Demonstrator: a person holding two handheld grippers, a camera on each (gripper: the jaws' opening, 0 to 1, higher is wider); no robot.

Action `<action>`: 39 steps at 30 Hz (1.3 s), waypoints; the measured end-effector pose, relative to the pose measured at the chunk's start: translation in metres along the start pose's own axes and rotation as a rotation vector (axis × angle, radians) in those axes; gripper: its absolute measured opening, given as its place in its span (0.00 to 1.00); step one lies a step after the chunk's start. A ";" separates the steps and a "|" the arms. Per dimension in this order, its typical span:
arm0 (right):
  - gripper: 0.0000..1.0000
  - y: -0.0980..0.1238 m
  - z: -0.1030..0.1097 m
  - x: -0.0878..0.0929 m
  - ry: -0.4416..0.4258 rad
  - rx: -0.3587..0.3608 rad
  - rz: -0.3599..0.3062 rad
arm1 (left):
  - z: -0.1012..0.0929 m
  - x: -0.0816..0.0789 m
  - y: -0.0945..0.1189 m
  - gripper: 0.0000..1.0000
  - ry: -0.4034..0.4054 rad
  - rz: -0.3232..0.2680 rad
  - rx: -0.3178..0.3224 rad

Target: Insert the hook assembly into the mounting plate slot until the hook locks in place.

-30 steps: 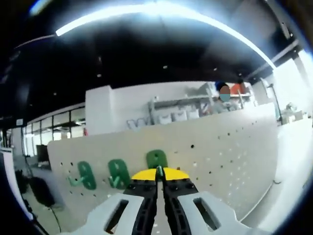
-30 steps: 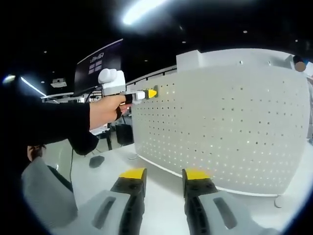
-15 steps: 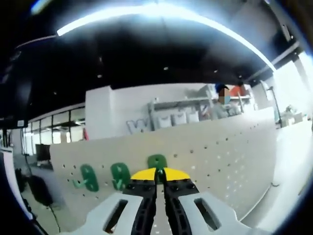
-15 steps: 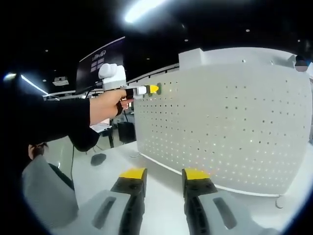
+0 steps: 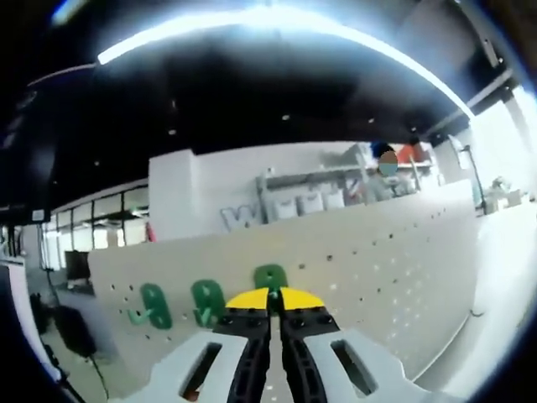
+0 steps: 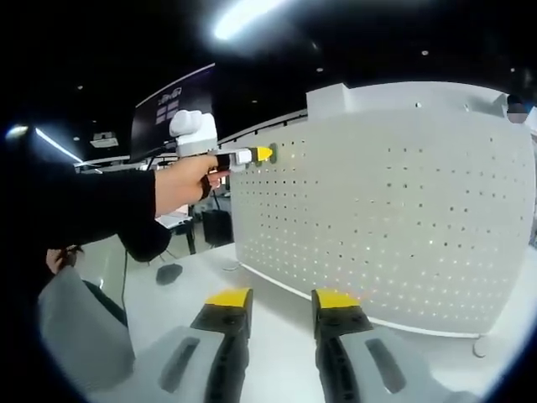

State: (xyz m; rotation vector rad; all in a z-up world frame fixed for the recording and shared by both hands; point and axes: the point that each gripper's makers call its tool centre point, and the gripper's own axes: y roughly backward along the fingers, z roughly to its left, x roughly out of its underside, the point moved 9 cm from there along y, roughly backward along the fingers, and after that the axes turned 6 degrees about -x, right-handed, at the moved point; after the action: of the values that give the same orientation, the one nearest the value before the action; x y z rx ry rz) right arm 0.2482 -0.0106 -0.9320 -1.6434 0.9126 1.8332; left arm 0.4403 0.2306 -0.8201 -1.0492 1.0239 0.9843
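- Pressing a green hook (image 5: 270,278) against the white pegboard (image 5: 394,260), the left gripper (image 5: 269,295) is holding it with its yellow-tipped fingers (image 5: 247,299) clenched on the hook's lower part.
- Two more green hooks (image 5: 207,303) are hanging on the pegboard just to the left of the held hook, in a row along the board's upper part.
- In the right gripper view, the left gripper (image 6: 262,154) is showing from the side, its tip meeting the pegboard (image 6: 394,218) near the top left corner, where a bit of green is peeking out at the tip.
- A hand (image 6: 180,185) in a dark sleeve (image 6: 80,210) is gripping the left gripper's handle.
- The right gripper (image 6: 281,300) is hanging low in front of the pegboard, above the white counter (image 6: 277,323) on which the board is standing, its fingers (image 6: 225,300) spread apart and carrying nothing.
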 end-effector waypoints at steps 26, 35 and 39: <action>0.26 0.002 -0.002 -0.001 -0.007 0.004 -0.010 | -0.002 0.004 -0.005 0.04 0.100 0.000 -0.033; 0.26 0.002 -0.002 0.000 -0.005 0.005 -0.006 | -0.001 0.009 -0.001 0.11 0.064 0.058 -0.018; 0.26 0.001 -0.001 0.000 -0.003 0.002 -0.004 | 0.000 0.006 0.003 0.19 0.066 0.058 -0.015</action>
State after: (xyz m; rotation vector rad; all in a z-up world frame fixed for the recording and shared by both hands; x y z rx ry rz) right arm 0.2477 -0.0121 -0.9318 -1.6396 0.9092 1.8315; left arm 0.4389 0.2321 -0.8269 -1.0751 1.1076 1.0111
